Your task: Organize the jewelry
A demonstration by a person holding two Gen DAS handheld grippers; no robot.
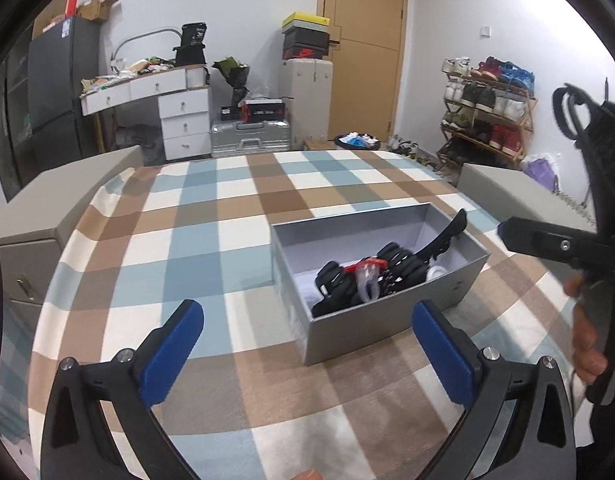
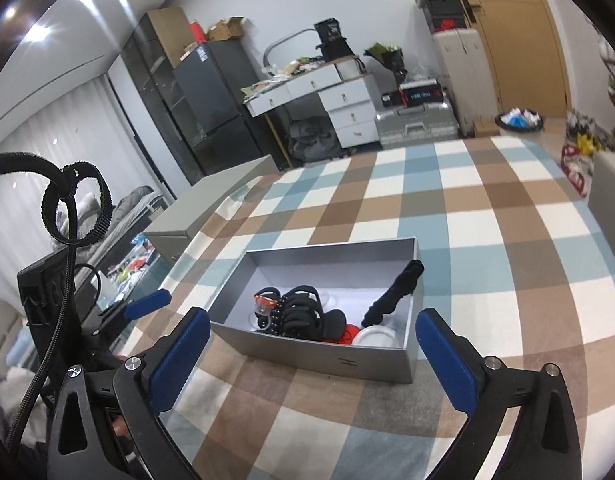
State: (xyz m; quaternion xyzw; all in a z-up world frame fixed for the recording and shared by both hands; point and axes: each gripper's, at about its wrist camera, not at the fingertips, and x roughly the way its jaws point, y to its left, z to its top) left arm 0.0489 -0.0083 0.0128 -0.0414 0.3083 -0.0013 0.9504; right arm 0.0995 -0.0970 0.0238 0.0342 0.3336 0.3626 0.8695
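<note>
Jewelry (image 2: 307, 316), heaped at the near end of a grey box (image 2: 319, 360) on the checked tablecloth (image 1: 211, 240): black hair claws (image 2: 303, 308), a dark bead bracelet (image 2: 277, 314), a red-and-clear clip (image 2: 263, 306), a white round lid (image 2: 374, 337) and a long black clip (image 2: 397, 290) leaning against the box's right wall. Far half of the box bare inside.

Plenty of free cloth all round the box, widest toward the far edge of the table and on the left in the left wrist view. Grey chair backs (image 1: 47, 208) at both long sides of the table, well apart from the box.

Left gripper (image 1: 307, 344) spread as wide as can be, blue pads (image 1: 171, 352) bare, nothing between them; box just ahead and slightly to the right, near corner close to the right pad but apart from it. Right gripper (image 2: 311, 364) likewise fully spread and holding nothing, the near wall of the box sitting between the two pads in the right wrist view, not touched by either. A hand (image 1: 585, 332) on the right gripper's handle, at the right border of the left wrist view.
</note>
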